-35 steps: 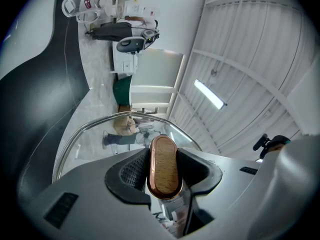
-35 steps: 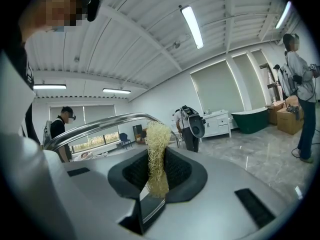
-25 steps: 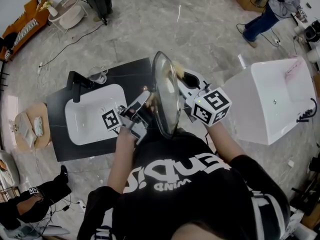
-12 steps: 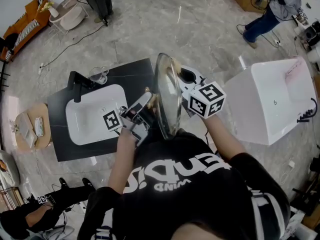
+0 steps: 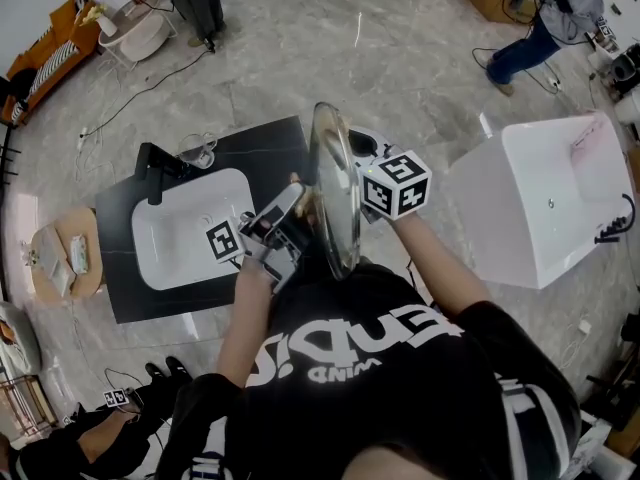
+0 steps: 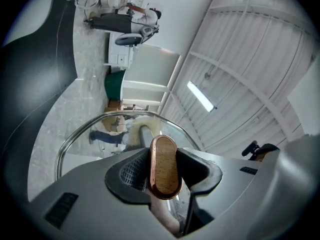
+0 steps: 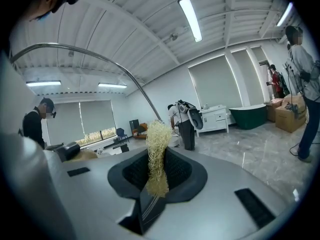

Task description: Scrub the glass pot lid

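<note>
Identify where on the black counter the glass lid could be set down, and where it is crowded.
Bare counter lies between the white basin and the glass lid, and in a narrower strip along the edge below the basin in the head view. The basin's upper left corner is crowded: the black faucet and a small glass vessel stand there.

The lid (image 5: 335, 188) stands edge-on at centre; left gripper (image 5: 298, 211) at its 8 o'clock, right gripper (image 5: 360, 153) with scrubber (image 7: 157, 154) at 2; sink (image 5: 185, 233) at 9, tub (image 5: 545, 198) at 3 o'clock.
</note>
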`<state>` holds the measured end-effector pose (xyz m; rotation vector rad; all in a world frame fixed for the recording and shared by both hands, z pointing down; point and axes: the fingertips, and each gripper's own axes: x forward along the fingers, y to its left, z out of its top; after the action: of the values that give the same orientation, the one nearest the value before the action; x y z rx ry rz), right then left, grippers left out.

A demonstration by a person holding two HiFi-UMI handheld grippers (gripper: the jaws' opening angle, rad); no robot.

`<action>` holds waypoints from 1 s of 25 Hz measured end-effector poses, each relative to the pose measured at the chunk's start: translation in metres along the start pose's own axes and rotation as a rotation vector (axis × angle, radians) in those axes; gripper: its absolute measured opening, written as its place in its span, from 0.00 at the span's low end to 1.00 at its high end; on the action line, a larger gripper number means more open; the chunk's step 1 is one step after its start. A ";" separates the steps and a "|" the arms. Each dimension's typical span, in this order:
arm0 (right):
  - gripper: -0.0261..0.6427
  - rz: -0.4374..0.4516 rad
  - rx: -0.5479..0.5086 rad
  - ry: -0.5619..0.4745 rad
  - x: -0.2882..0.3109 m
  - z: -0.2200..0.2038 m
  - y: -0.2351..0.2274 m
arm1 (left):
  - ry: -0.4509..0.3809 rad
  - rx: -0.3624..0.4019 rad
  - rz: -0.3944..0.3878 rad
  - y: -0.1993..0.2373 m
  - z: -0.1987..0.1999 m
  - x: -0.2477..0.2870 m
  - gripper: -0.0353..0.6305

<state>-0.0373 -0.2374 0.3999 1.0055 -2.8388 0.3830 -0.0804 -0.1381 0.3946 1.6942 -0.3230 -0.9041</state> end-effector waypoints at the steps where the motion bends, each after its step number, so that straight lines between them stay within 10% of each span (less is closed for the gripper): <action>1: 0.11 -0.001 -0.001 0.010 0.002 -0.003 -0.001 | -0.001 0.001 -0.002 -0.001 0.000 0.000 0.32; 25: 0.11 0.064 0.057 0.249 0.010 -0.104 0.015 | -0.076 -0.013 -0.016 0.000 0.008 -0.004 0.32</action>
<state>-0.0534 -0.2042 0.4986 0.8138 -2.6538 0.5559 -0.0885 -0.1411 0.3958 1.6552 -0.3535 -0.9823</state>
